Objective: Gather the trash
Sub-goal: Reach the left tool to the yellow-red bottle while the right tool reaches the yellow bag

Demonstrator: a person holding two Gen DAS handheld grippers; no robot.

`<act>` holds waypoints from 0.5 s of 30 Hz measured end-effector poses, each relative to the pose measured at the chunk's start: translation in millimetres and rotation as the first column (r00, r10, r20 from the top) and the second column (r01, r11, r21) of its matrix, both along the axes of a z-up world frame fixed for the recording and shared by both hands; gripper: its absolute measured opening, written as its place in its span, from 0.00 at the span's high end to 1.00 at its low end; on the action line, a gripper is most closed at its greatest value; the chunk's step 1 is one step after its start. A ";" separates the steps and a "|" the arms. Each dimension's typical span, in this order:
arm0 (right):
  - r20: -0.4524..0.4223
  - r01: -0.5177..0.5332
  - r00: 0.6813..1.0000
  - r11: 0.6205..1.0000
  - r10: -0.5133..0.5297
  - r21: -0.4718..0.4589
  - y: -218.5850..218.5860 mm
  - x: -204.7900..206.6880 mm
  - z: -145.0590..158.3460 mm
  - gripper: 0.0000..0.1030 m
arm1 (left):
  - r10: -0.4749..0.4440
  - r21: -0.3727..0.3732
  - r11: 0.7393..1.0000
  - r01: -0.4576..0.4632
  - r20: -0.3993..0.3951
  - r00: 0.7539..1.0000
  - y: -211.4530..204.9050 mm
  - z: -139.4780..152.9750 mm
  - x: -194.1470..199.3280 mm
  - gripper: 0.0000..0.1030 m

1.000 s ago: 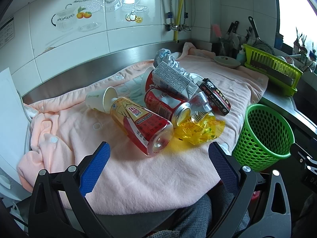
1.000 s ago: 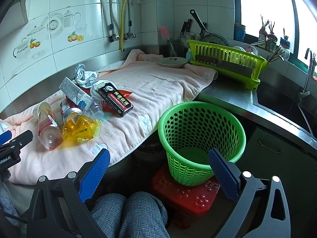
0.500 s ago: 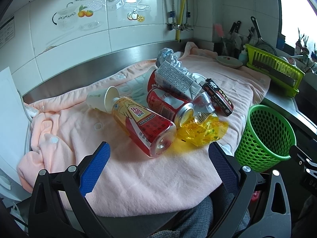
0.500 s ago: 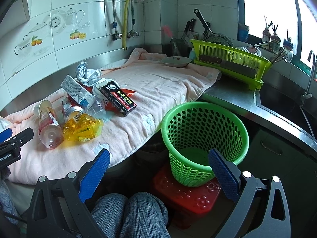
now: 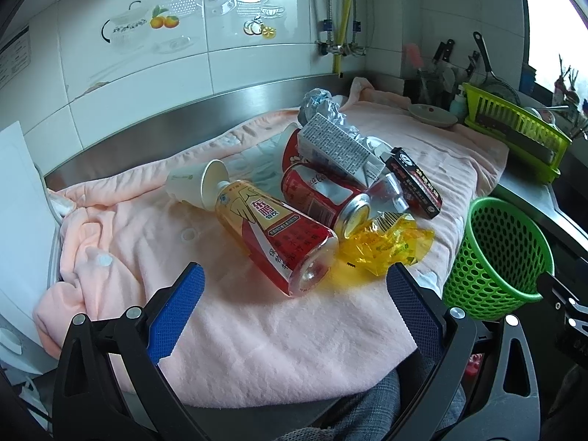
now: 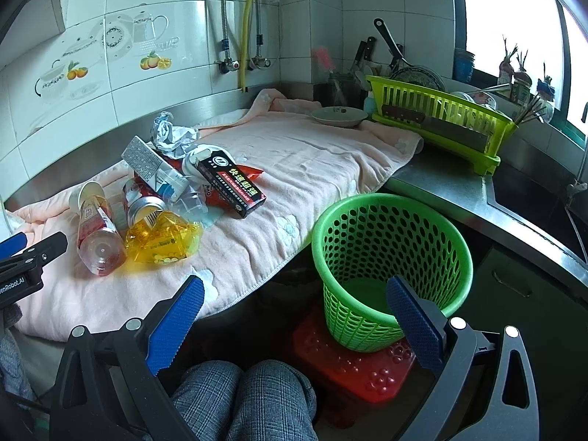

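Observation:
A pile of trash lies on a pink towel: a red-labelled plastic bottle with its neck in a paper cup, a red cola can, a yellow wrapper, a grey carton, a black box and crumpled foil. My left gripper is open and empty just in front of the bottle's base. My right gripper is open and empty, low beside the green waste basket. The pile also shows in the right wrist view, with the bottle and black box.
The basket stands on a red stool below the counter edge. A green dish rack and a small plate sit at the right rear. Tiled wall and pipes stand behind. The person's knees are below.
Both grippers have edged slightly forward toward the counter; the trash pile looks a little nearer. Nothing was taken hold of and both stay open.

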State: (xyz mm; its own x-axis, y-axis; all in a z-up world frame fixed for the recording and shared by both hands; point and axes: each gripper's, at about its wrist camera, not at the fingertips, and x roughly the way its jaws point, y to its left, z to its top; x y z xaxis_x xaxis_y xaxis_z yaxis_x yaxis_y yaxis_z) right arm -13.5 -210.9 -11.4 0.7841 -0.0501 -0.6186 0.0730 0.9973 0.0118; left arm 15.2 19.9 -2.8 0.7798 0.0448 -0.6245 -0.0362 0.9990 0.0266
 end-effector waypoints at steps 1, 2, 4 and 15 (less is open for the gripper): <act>0.000 -0.012 1.000 1.000 0.012 -0.001 2.2 1.7 0.0 0.07 | 0.004 -0.001 1.000 -0.004 0.000 1.000 1.5 0.1 0.8 0.05; 0.001 -0.021 1.000 1.000 0.021 -0.002 3.6 2.9 0.4 0.07 | 0.009 -0.003 1.000 -0.009 -0.002 1.000 3.5 0.2 2.0 0.05; 0.002 -0.053 0.999 0.999 0.053 0.003 9.3 6.2 -0.7 0.07 | 0.018 -0.003 1.000 -0.018 -0.004 1.000 6.0 0.2 3.7 0.05; -0.006 -0.260 0.965 0.965 0.261 0.044 43.7 33.0 -8.5 0.07 | 0.083 -0.022 0.996 -0.083 -0.027 0.996 35.2 0.5 18.8 0.05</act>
State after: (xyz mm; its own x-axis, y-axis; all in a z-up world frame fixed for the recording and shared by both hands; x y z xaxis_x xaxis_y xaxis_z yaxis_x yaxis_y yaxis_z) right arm 19.5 -167.2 -19.9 0.7595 0.1816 -0.6247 -0.1887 0.9805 0.0556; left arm 34.0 55.0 -2.4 0.7573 0.0942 -0.6463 -0.1185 0.9929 0.0058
